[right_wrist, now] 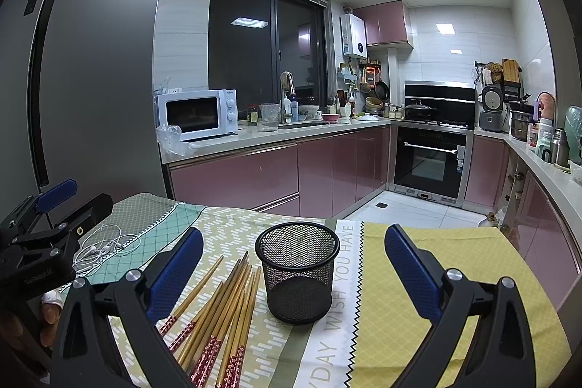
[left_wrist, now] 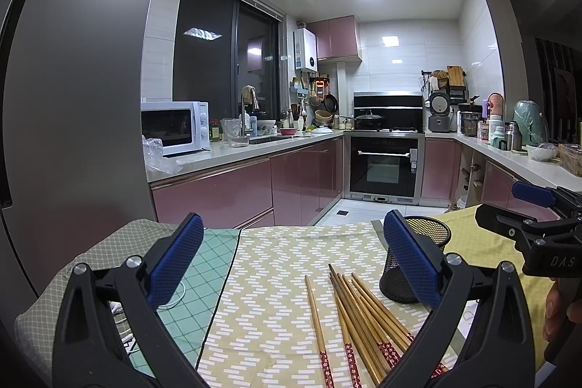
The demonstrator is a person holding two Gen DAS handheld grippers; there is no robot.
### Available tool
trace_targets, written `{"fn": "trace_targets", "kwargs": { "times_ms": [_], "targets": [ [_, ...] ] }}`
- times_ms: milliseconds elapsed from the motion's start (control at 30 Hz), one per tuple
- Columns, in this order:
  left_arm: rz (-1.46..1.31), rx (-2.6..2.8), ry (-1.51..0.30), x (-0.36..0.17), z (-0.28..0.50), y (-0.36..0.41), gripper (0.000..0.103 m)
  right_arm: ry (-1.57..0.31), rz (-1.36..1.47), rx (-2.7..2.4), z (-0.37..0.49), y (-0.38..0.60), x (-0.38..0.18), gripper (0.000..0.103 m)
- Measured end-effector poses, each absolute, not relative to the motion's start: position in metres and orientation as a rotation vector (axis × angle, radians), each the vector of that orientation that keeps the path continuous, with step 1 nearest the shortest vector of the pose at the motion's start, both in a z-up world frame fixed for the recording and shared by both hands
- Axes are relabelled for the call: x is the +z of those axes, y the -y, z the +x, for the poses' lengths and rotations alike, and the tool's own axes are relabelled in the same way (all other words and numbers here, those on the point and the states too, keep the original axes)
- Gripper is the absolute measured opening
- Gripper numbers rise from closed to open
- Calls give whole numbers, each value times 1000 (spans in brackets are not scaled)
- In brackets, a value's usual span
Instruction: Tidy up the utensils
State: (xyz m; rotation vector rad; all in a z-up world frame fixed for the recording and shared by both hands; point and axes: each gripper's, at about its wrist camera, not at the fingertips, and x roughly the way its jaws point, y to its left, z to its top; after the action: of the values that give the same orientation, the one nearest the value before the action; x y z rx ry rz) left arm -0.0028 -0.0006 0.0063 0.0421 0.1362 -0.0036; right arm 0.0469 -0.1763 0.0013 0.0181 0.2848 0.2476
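The left gripper (left_wrist: 293,257) and right gripper (right_wrist: 294,264) both hover with fingers spread wide, holding nothing. Just beyond them, a bundle of chopsticks (right_wrist: 218,311) lies loose on the cloth-covered surface (right_wrist: 436,279). A black mesh cup (right_wrist: 297,273) stands upright beside the chopsticks, apart from them. White earphones (right_wrist: 105,244) lie farther left.
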Motion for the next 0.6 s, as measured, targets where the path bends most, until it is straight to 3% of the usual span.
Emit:
{"fn": "trace_targets", "kwargs": {
  "times_ms": [600],
  "targets": [
    [53, -18, -159, -1, 4, 3, 98, -304, 29, 263, 49, 179, 3, 97]
  ]
}}
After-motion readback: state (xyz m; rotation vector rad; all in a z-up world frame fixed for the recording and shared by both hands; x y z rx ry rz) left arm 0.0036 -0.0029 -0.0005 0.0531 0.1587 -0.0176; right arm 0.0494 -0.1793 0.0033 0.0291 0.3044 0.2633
